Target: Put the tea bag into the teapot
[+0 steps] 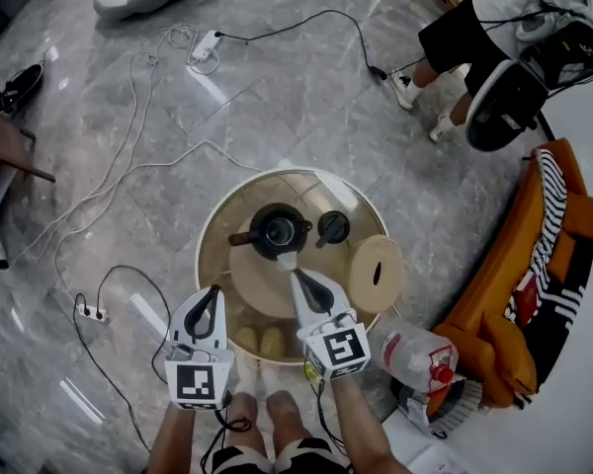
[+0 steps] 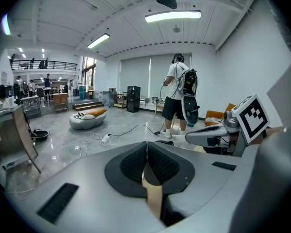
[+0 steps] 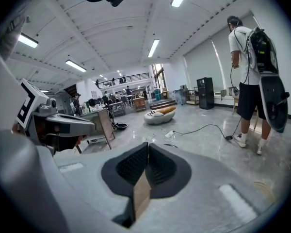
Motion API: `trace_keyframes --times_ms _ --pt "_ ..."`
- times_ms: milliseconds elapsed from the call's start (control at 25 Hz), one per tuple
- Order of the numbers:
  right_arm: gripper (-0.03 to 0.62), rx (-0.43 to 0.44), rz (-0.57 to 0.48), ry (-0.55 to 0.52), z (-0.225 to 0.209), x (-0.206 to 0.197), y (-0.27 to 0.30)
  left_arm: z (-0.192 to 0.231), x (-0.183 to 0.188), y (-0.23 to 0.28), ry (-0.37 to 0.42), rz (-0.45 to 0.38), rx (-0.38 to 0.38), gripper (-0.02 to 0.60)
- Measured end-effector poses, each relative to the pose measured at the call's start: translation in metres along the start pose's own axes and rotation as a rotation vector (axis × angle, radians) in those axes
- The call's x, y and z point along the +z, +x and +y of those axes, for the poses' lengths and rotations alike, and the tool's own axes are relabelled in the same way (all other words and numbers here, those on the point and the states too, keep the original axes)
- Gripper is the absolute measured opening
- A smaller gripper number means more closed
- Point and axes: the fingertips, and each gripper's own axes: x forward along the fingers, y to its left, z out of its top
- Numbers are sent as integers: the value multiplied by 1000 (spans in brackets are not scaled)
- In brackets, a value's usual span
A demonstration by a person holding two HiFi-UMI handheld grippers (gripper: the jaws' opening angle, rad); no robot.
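Note:
A black teapot stands open on a round wooden tray on the round glass table. Its black lid lies to its right. My right gripper reaches over the tray, with its tip just at the pot's near side. It is shut on a small pale tea bag; a tan paper piece shows behind the closed pads. My left gripper hovers at the table's near left edge. Its pads meet, and nothing I can make out is held.
A round wooden lid lies on the table at the right. A plastic bottle and an orange sofa are at the right. Cables and a power strip run across the grey floor. A person sits at the far right.

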Motion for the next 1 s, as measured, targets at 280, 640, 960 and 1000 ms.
trace_keyframes --times_ms 280,640,960,1000 --pt "3 -7 -23 -13 -8 31 16 13 25 10 -15 -15 18 21" --pt "3 -20 -8 -18 -24 28 46 24 24 37 -12 -23 12 21" --pt "5 -27 39 -1 -35 -4 67 32 -2 54 -93 40 27 21" --pt "5 -28 44 -1 -36 -8 69 33 -7 55 -112 52 33 21"
